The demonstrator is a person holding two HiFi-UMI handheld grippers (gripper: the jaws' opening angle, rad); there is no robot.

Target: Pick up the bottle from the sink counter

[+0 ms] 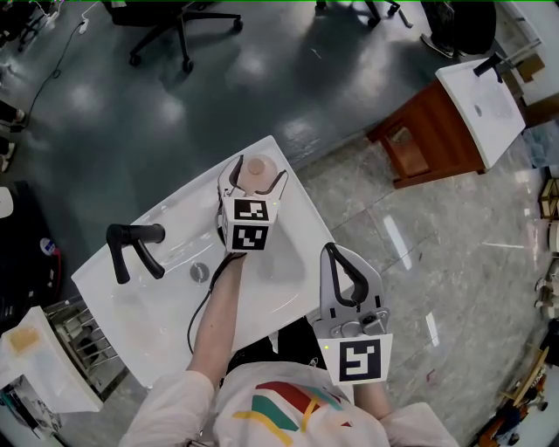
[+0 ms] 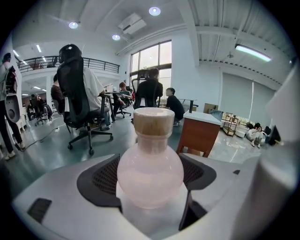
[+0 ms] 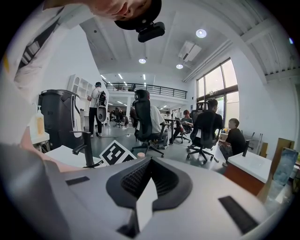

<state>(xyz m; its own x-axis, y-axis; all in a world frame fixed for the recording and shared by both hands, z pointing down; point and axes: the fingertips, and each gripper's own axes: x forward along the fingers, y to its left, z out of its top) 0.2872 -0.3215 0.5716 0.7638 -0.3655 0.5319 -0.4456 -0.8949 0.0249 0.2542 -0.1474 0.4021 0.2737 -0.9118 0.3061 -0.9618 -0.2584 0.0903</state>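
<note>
A pink round-bellied bottle (image 1: 258, 171) with a tan cap sits between the jaws of my left gripper (image 1: 254, 178), over the far corner of the white sink counter (image 1: 288, 262). In the left gripper view the bottle (image 2: 150, 171) fills the middle, upright, and the left gripper (image 2: 150, 180) is shut on its belly. Whether its base touches the counter is hidden. My right gripper (image 1: 337, 254) hangs off the counter's near right edge, shut with nothing in it. In the right gripper view its pads (image 3: 140, 180) meet.
A black faucet (image 1: 133, 249) and a drain (image 1: 200, 272) lie left of the left gripper. A wooden cabinet with a second white basin (image 1: 454, 113) stands at the upper right. Office chairs (image 1: 175, 26) stand behind, and a wire rack (image 1: 83, 345) sits at the lower left.
</note>
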